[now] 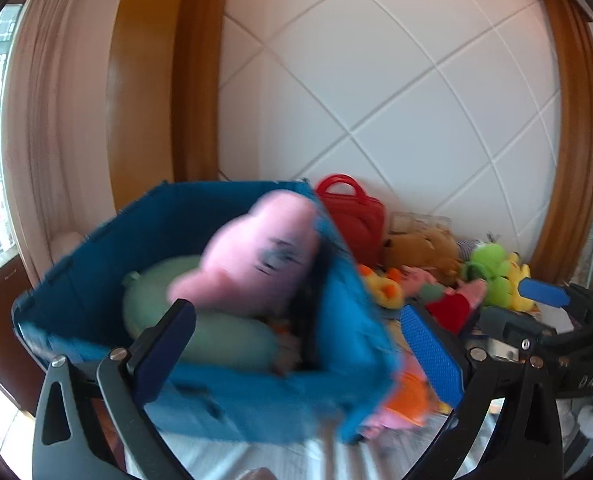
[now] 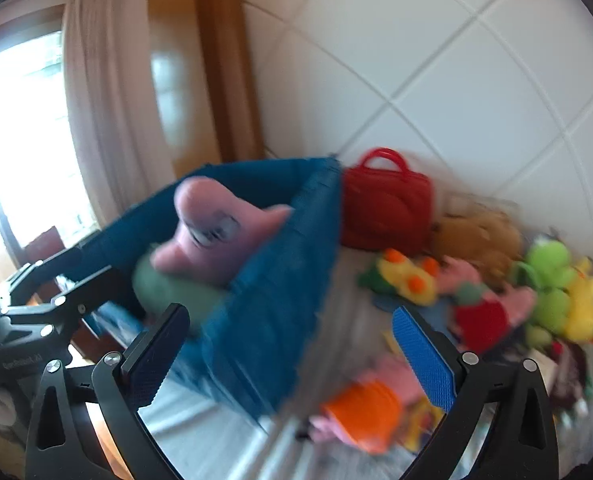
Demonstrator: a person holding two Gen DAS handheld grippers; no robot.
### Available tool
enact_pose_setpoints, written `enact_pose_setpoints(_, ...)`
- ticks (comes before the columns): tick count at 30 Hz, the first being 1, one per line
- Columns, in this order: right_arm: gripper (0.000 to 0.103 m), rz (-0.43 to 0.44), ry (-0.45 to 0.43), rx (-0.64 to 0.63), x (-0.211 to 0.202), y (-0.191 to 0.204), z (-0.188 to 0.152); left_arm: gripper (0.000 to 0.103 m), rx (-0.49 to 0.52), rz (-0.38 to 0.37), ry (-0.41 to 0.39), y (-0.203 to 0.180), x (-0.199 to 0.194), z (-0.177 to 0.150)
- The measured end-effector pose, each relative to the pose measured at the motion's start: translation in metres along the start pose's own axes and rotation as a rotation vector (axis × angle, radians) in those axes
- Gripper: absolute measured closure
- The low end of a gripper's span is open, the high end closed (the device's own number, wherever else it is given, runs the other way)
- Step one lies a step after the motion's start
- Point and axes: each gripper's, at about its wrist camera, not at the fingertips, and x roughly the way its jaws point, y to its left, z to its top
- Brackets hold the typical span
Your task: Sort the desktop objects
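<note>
A blue fabric box [image 1: 256,392] stands on the white-covered table, holding a pink plush [image 1: 256,256] on top of a pale green cushion [image 1: 224,340]. My left gripper [image 1: 296,344] hovers in front of the box, open, with nothing between its fingers. My right gripper [image 2: 292,356] is open too and empty, facing the box's right corner [image 2: 272,320]; the pink plush [image 2: 208,236] shows above the rim. One of its blue pads [image 1: 544,293] shows at the right in the left wrist view. Both views are blurred.
A red toy bag [image 2: 384,208] stands against the white tiled wall right of the box. Beside it lie several plush toys: a brown one [image 2: 480,236], a green one [image 2: 548,280], a yellow duck [image 2: 408,280]. An orange and pink plush [image 2: 368,408] lies nearest.
</note>
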Motion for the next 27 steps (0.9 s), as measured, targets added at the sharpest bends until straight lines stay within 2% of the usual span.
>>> enact_pose_setpoints(6,0.0,-0.104,0.003,-0.033,-0.066,-0.044,-0.049,0.0,-0.005,-0.015,0.062,-0.081,-0.033,-0.041)
enact_pose_setpoints(8,0.0,-0.141,0.016,-0.031,-0.083,-0.056,-0.063,0.0,-0.003,-0.013,0.084,-0.097,-0.038,-0.048)
enact_pose_setpoints(13,0.0,-0.162,0.023,-0.011,-0.12,-0.072,-0.08,0.0,0.015,-0.014,0.103,-0.126,-0.06,-0.06)
enact_pose_setpoints(19,0.0,-0.204,-0.022,0.003,-0.15,-0.071,-0.079,0.0,0.062,-0.023,0.081,-0.141,-0.079,-0.059)
enact_pose_setpoints(27,0.0,-0.192,-0.01,0.048,-0.15,-0.066,-0.086,0.0,0.065,-0.019,0.09,-0.131,-0.09,-0.062)
